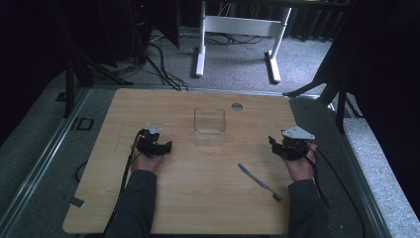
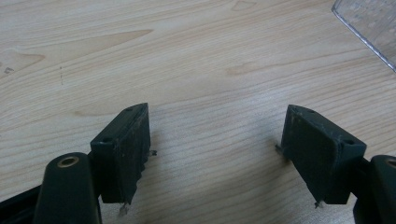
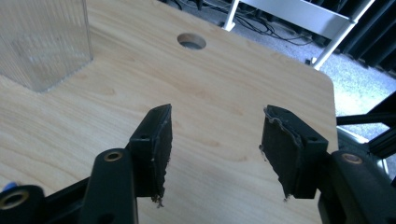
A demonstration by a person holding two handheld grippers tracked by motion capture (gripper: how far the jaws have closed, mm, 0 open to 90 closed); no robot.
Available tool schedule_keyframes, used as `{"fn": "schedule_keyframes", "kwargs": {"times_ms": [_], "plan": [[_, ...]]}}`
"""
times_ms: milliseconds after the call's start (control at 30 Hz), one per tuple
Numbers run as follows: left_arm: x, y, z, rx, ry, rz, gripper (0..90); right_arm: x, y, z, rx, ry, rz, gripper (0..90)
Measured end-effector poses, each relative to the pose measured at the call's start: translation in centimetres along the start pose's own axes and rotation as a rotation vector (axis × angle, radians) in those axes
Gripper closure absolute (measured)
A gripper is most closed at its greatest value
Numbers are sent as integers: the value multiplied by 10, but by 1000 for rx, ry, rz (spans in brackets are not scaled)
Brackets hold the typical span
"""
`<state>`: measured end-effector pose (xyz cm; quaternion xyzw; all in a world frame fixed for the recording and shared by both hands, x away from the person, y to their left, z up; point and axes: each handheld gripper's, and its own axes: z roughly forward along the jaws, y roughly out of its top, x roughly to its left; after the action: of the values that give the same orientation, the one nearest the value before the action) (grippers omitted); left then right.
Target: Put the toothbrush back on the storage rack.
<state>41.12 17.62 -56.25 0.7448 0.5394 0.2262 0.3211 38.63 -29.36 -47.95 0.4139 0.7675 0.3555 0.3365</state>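
No brand, label or writing could be read anywhere. The wooden table (image 1: 198, 198) was pale, with rounded corners and a round cable hole (image 1: 237, 106) near its far edge; past it lay grey carpet, loose cables and the white legs of another desk (image 1: 237, 29) (the rest of the room was dark). The left gripper (image 1: 166, 147) rested low over the table with jaws spread and nothing between them. The right gripper (image 1: 274, 144) had its jaws apart too, somewhat narrower, also empty. A clear plastic container (image 1: 209, 125) stood between the two hands, farther back. A blue toothbrush (image 1: 258, 181) lay flat on the table near the right forearm, apart from both grippers.
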Motion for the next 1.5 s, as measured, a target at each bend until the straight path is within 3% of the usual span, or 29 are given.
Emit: {"fn": "schedule_keyframes", "kwargs": {"times_ms": [267,633,767,1100,1500], "plan": [[0,0,0,0,1,1,244,9,12,-11,61,-16,-66,490],[0,0,0,0,1,1,245,15,9,-29,143,76,-41,533],[0,0,0,0,1,1,245,17,8,-36,173,103,-52,541],[0,0,0,0,1,0,245,34,4,-41,264,118,-123,578],[0,0,0,0,1,0,246,42,-1,-40,326,166,-127,644]]}}
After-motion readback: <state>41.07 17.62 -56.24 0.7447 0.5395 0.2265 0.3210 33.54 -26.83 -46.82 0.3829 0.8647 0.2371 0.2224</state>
